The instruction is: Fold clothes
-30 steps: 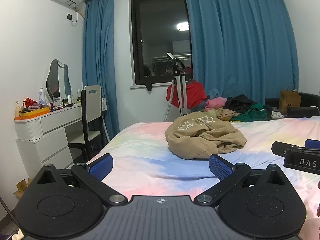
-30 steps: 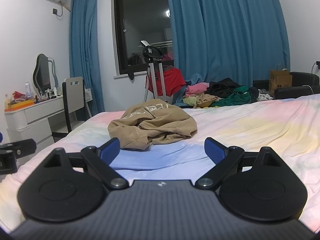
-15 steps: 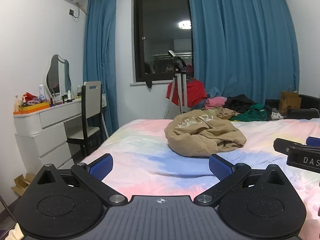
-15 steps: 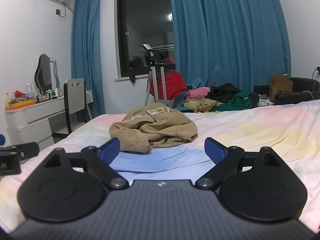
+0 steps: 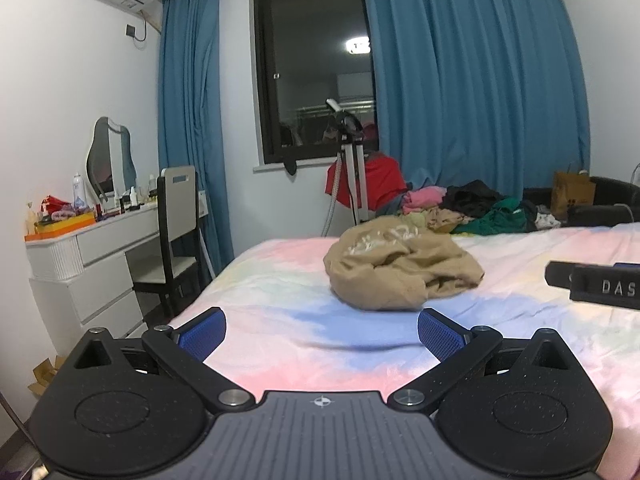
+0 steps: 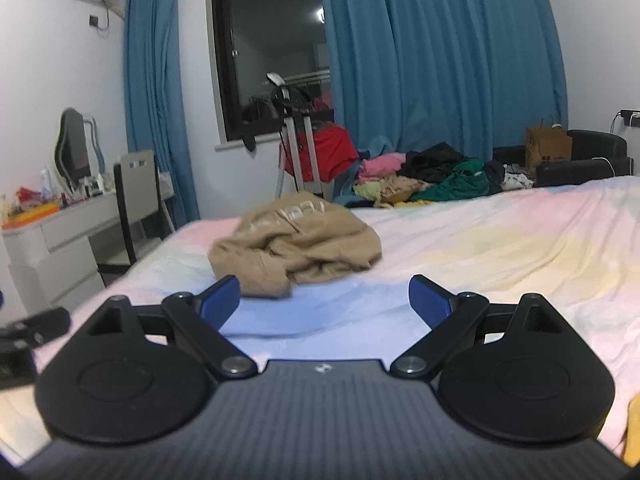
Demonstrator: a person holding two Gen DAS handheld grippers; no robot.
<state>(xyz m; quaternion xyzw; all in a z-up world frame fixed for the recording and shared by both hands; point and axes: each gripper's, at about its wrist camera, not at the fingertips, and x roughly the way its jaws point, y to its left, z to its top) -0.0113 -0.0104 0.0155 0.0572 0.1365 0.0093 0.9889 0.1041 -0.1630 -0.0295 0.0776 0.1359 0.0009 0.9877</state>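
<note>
A tan garment lies crumpled in a heap on the pastel rainbow bed sheet, with pale lettering on its top. In the right wrist view the same tan garment sits just beyond the fingertips, slightly left of centre. My left gripper is open over the sheet, short of the heap, with nothing between its blue pads. My right gripper is open too, close to the heap's near edge. The right gripper's black body shows at the right edge of the left wrist view.
Beyond the bed lies a pile of mixed clothes, with a tripod draped in a red cloth. A white dresser and a chair stand to the left. A paper bag and dark sofa are at the back right.
Both grippers have moved forward toward the tan garment, which now looks larger and nearer in both views. Both stay open.
</note>
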